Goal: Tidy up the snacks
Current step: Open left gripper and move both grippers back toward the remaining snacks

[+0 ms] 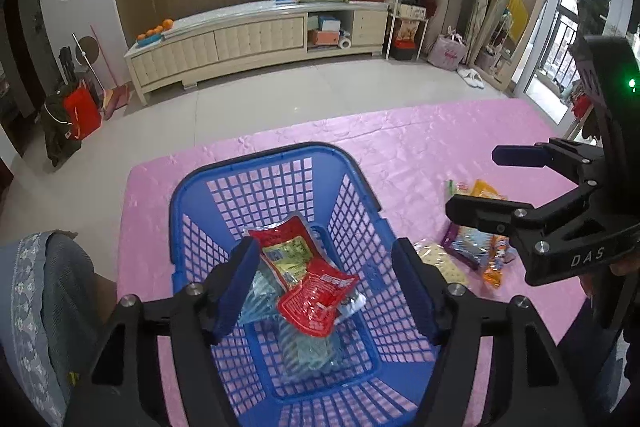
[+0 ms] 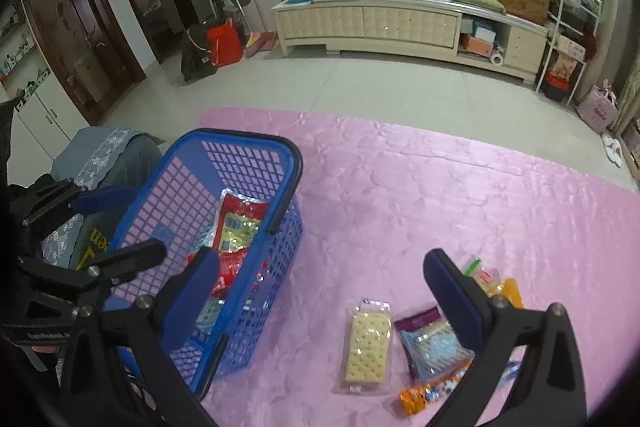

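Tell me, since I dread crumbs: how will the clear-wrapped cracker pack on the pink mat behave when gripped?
The cracker pack lies flat on the mat, probably stiff yet brittle, so squeeze gently. Its glossy wrapper looks slippery and may slide between the pads. It seems light, unlikely to roll.

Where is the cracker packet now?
In the right wrist view, the cracker packet lies on the pink mat, between the blue basket and the purple packet.
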The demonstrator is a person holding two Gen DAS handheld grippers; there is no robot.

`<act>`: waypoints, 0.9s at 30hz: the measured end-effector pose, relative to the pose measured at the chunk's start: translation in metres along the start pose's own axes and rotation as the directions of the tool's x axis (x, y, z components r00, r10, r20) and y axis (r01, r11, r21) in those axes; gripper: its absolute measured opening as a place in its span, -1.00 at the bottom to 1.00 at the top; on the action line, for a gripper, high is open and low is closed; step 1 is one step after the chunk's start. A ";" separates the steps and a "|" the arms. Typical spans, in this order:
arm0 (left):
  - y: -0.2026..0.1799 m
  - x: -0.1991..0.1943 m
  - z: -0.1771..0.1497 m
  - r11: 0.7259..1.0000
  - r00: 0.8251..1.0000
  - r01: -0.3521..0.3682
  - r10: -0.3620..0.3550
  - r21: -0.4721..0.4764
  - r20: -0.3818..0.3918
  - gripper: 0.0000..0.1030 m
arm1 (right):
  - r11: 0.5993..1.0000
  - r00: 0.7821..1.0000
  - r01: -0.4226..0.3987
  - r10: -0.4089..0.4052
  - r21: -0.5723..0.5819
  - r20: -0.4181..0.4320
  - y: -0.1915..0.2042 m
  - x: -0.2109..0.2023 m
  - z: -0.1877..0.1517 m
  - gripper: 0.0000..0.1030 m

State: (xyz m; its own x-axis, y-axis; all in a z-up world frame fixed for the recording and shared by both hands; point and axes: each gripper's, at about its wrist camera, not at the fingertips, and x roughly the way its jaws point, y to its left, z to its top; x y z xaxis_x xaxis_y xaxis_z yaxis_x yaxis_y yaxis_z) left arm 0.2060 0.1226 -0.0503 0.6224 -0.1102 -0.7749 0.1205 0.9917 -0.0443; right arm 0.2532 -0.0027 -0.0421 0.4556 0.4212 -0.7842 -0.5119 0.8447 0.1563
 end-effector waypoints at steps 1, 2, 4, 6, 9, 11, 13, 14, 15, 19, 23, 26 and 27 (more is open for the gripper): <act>-0.002 -0.006 0.000 1.000 1.000 0.001 -0.001 -0.001 0.008 0.30 | 1.000 1.000 0.003 -0.003 0.002 0.007 0.000 -0.008 -0.002 0.99; -0.004 -0.013 0.000 1.000 1.000 0.002 -0.002 -0.002 0.017 0.30 | 1.000 1.000 0.004 -0.004 0.004 0.010 0.001 -0.013 -0.003 0.99; -0.009 -0.028 -0.003 1.000 0.999 0.011 -0.011 -0.003 0.038 0.33 | 1.000 1.000 0.003 -0.003 0.009 0.023 0.002 -0.028 -0.008 0.99; -0.015 -0.040 -0.006 1.000 0.998 0.015 -0.015 -0.001 0.056 0.39 | 1.000 1.000 0.003 -0.003 0.007 0.025 0.005 -0.038 -0.013 0.99; -0.026 -0.057 -0.010 1.000 0.996 0.026 -0.027 0.012 0.081 0.39 | 1.000 0.999 0.013 -0.013 0.002 0.039 0.007 -0.058 -0.022 0.99; -0.037 -0.066 -0.012 0.999 0.995 0.030 -0.033 0.024 0.097 0.46 | 1.000 0.999 0.016 -0.016 0.007 0.046 0.007 -0.067 -0.027 0.99; -0.046 -0.072 -0.014 0.999 0.994 0.031 -0.034 0.032 0.108 0.47 | 1.000 0.998 0.018 -0.019 0.014 0.053 0.006 -0.077 -0.033 0.99; -0.051 -0.076 -0.016 0.999 0.993 0.032 -0.036 0.036 0.111 0.47 | 1.000 0.998 0.018 -0.019 0.019 0.056 0.004 -0.083 -0.037 0.99; -0.054 -0.078 -0.019 0.999 0.993 0.033 -0.037 0.038 0.114 0.47 | 1.000 0.998 0.018 -0.019 0.022 0.059 0.004 -0.087 -0.041 0.99; -0.070 -0.086 -0.023 0.998 0.992 0.036 -0.042 0.053 0.122 0.47 | 0.999 0.997 0.022 -0.023 0.027 0.070 0.002 -0.104 -0.055 0.99; -0.085 -0.091 -0.025 0.998 0.991 0.034 -0.042 0.061 0.127 0.47 | 0.999 0.997 0.027 -0.030 0.040 0.072 -0.005 -0.115 -0.065 0.99; -0.096 -0.094 -0.028 0.997 0.990 0.038 -0.046 0.065 0.130 0.47 | 0.998 0.996 0.037 -0.041 0.051 0.073 -0.015 -0.123 -0.075 0.99; -0.100 -0.094 -0.029 0.997 0.991 0.040 -0.049 0.065 0.128 0.47 | 0.998 0.996 0.040 -0.044 0.054 0.072 -0.018 -0.125 -0.077 0.99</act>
State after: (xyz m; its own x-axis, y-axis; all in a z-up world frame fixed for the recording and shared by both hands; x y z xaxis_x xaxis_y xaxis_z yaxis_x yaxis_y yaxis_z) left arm 0.1135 0.0360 0.0086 0.7098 -0.1658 -0.6847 0.1955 0.9801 -0.0346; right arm 0.1491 -0.0958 0.0070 0.5291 0.4065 -0.7448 -0.4533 0.8774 0.1569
